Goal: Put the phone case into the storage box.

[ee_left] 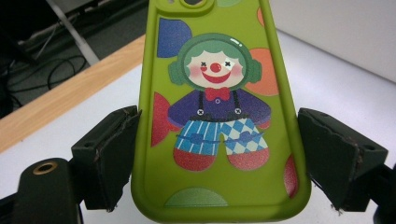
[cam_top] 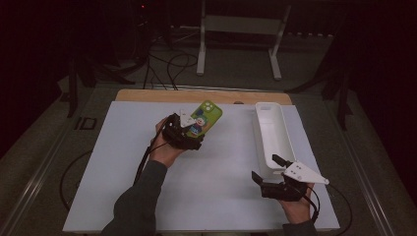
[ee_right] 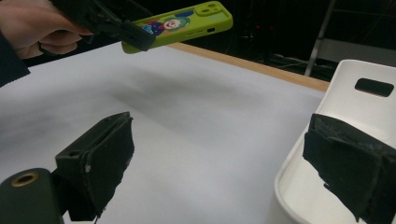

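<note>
A lime-green phone case (cam_top: 205,117) printed with a clown is held above the white table sheet (cam_top: 216,191), tilted up toward the far side. My left gripper (cam_top: 195,132) is shut on its near end, with both black pads against its long edges in the left gripper view (ee_left: 217,158). The right gripper view shows the case (ee_right: 182,23) raised clear of the table in the left gripper (ee_right: 135,35). My right gripper (cam_top: 267,167) is open at the near end of a white tray (cam_top: 260,142), holding nothing; its right jaw is over the tray's rim (ee_right: 345,74).
The long white tray lies along the right side of the sheet and looks empty inside. A wooden table edge (cam_top: 196,96) runs along the far side. Beyond it are floor cables (cam_top: 172,64) and a white metal stand (cam_top: 241,24).
</note>
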Tool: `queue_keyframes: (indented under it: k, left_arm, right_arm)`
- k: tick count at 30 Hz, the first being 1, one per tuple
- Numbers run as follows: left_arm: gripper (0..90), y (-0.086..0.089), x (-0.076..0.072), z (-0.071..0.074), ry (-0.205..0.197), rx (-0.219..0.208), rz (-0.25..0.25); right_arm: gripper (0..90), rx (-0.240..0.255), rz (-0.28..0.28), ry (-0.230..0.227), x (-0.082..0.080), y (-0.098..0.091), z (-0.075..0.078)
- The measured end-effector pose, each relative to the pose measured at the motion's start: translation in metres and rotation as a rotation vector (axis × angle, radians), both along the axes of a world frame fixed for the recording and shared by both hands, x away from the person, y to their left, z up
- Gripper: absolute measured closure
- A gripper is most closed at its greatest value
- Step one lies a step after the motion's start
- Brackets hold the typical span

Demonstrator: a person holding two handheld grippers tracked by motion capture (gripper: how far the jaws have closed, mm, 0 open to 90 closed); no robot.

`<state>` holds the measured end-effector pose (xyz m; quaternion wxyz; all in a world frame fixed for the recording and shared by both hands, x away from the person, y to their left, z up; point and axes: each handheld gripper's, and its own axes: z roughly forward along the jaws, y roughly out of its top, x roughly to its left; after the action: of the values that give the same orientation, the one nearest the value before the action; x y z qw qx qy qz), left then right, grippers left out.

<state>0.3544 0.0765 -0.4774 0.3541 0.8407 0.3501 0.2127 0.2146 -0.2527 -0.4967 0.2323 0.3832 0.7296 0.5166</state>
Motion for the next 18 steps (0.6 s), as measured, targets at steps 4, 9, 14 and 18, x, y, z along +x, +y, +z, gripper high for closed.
queue_keyframes:
  k: [4,9,14,18]
  left_arm:
    - [16.4,0.002,-0.002,0.005,-0.022,-0.01,-0.006]
    - [16.3,0.003,-0.005,0.012,-0.046,-0.012,-0.024]
    - [16.3,0.003,-0.008,0.017,-0.062,-0.019,-0.036]
    - [16.3,0.003,-0.01,0.02,-0.076,-0.023,-0.045]
  right_arm:
    - [8.0,-0.005,0.005,0.019,0.006,0.001,0.004]
    - [7.9,-0.005,0.012,0.038,0.013,0.001,0.011]
    - [8.0,0.014,0.017,0.066,0.022,0.001,0.019]
    - [7.9,0.025,0.02,0.086,0.028,0.001,0.022]
